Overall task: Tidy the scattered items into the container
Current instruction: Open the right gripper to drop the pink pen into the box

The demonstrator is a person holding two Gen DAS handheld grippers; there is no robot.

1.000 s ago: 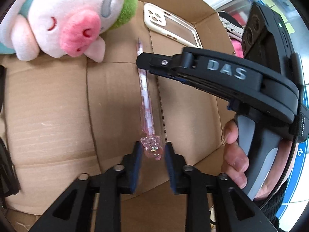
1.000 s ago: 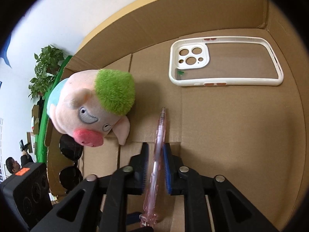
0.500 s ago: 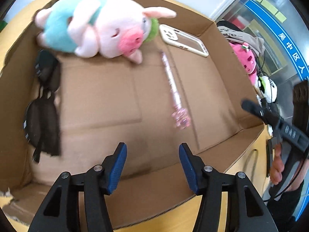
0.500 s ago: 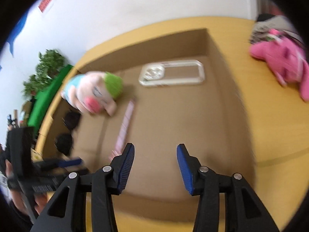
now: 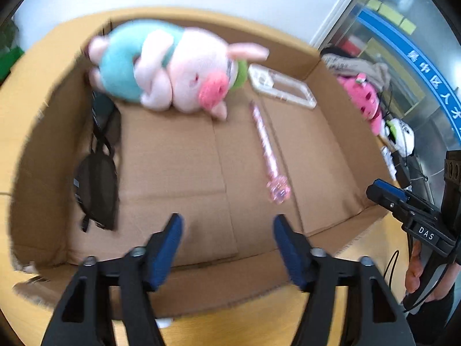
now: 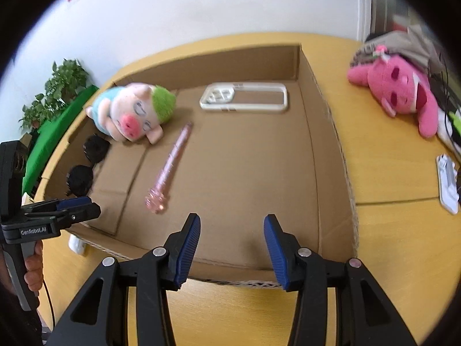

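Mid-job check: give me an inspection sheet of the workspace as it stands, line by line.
Surface: yellow table.
Job's things: cardboard box holds pig plush, pink pen, phone case, sunglasses.
Clutter: pink plush and a white item lie outside the box.
Grippers: left gripper and right gripper both empty, jaws opening.
Cables: dark cords beside the pink plush.
Surroundings: white wall, potted plant.
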